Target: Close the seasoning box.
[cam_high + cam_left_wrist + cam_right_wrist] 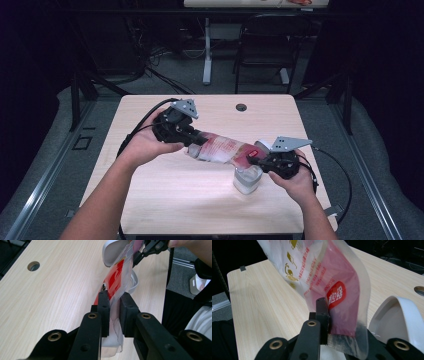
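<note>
High view: printed plastic pouch (222, 149), held level above the worktop (200, 200) over a white cup (246, 180); left tongs (192, 137) and right tongs (252, 159) each pinch one end. Left gripper view: film thin, limp, probably slippery. Right gripper view: grip the sealed edge.

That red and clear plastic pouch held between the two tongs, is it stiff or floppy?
Probably floppy: the pouch bends and sags between the left tongs and right tongs. Its thin film looks light. The glossy surface may be slippery.
</note>
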The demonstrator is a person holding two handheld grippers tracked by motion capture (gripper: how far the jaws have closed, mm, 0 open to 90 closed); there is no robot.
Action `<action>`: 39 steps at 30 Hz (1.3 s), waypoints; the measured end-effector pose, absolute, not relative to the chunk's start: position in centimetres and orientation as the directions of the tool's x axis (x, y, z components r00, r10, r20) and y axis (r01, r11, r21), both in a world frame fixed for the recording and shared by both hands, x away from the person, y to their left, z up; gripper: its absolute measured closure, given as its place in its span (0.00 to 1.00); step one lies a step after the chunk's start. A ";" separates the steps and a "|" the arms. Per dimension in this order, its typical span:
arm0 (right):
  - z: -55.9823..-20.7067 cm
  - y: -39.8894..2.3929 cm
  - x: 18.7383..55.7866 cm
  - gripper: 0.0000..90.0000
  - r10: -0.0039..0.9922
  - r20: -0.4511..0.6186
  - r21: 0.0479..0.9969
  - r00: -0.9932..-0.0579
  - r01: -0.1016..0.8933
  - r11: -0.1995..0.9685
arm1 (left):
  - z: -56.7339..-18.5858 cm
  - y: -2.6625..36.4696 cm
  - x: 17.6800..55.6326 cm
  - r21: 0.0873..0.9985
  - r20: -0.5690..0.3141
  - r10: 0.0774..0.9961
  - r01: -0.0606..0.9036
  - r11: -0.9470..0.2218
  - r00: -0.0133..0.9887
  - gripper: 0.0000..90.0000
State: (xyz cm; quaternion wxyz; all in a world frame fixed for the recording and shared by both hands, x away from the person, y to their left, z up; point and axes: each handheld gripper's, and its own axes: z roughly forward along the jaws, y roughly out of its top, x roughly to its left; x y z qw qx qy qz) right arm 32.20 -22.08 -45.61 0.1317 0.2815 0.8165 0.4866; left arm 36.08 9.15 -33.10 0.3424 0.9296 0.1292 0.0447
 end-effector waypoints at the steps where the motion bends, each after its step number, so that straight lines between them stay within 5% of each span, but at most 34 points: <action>1: -45.6 -22.1 32.2 0.96 0.588 0.058 0.868 -0.807 0.332 0.369 | -33.1 9.2 36.1 0.648 -0.006 0.270 0.209 -0.732 0.963 0.90; 39: -45.7 -22.2 32.3 0.95 0.588 0.067 0.866 -0.806 0.339 0.367 | -33.0 8.9 36.2 0.653 -0.002 0.265 0.202 -0.730 0.964 0.89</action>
